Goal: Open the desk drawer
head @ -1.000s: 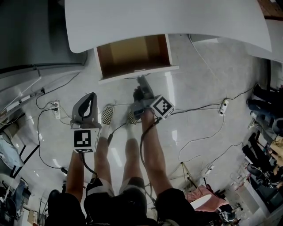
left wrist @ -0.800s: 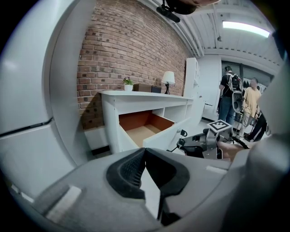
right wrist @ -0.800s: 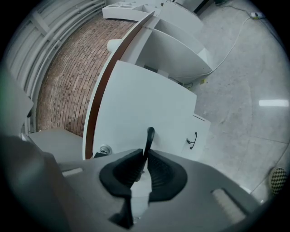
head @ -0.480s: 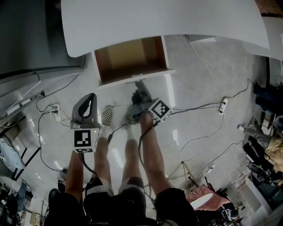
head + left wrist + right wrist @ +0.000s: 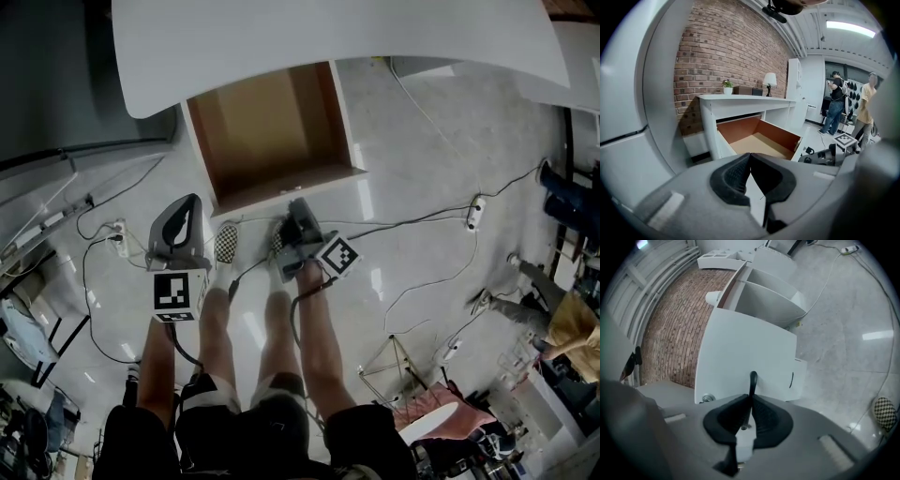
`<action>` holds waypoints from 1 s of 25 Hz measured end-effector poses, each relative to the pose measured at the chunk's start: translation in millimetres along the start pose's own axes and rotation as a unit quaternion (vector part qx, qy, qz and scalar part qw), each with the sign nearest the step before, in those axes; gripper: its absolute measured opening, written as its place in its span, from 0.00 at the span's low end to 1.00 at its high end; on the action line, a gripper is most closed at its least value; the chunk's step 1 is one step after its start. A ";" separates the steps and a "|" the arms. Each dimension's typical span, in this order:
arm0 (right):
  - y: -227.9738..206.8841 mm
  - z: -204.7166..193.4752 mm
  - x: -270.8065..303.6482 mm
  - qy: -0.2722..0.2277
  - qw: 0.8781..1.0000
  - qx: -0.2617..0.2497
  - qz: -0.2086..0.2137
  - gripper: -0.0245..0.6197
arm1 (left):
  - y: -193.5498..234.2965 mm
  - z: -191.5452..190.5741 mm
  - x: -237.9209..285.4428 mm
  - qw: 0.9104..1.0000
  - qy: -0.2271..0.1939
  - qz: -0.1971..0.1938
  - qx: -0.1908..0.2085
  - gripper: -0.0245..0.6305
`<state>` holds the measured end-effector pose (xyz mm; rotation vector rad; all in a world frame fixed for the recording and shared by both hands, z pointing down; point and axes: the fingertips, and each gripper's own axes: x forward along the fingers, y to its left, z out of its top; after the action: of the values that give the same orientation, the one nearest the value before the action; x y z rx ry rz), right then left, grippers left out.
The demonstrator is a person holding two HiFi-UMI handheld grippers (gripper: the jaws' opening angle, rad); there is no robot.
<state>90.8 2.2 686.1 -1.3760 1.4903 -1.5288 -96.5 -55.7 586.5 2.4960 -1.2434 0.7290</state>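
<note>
The desk drawer [image 5: 267, 131] stands pulled well out from under the white desk top [image 5: 328, 37], its brown inside bare. My right gripper [image 5: 298, 206] is at the middle of the drawer's white front [image 5: 745, 352]. Its jaws are closing tight on the thin dark handle [image 5: 753, 379], which stands pinched between the pads [image 5: 761, 416]. My left gripper [image 5: 187, 204] hovers left of the drawer, shut with nothing in it. In the left gripper view the open drawer [image 5: 759, 140] lies ahead of the touching jaw tips [image 5: 750, 155], with the right gripper [image 5: 829, 154] at its front corner.
Cables and power strips [image 5: 476, 211] [image 5: 119, 234] trail over the glossy floor. My legs and checkered shoes [image 5: 227, 244] stand just behind the grippers. A lamp [image 5: 769, 79] and a plant [image 5: 727, 85] sit on the desk. Two people [image 5: 834, 101] stand far right.
The drawer has slid further out from under the desk, towards me. My right gripper came back with it, holding the handle. The left gripper stayed where it was.
</note>
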 end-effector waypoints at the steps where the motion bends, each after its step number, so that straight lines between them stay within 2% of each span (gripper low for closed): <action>1: 0.0 -0.8 0.4 0.002 1.000 -0.002 0.000 0.08 | -2.0 -1.0 -1.1 1.000 0.002 0.000 0.001 0.05; 7: -3.7 2.9 -4.1 0.001 1.000 -0.004 -0.009 0.08 | -16.7 3.1 -4.9 1.000 0.003 -0.011 0.005 0.05; 25: -4.5 1.9 -4.9 -0.011 1.000 0.000 -0.023 0.09 | -12.1 5.2 -10.2 1.000 0.005 -0.015 0.009 0.05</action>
<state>95.1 7.0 688.7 -1.4309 1.4544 -1.5374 -90.3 -43.9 576.6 2.5155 -1.1996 0.7480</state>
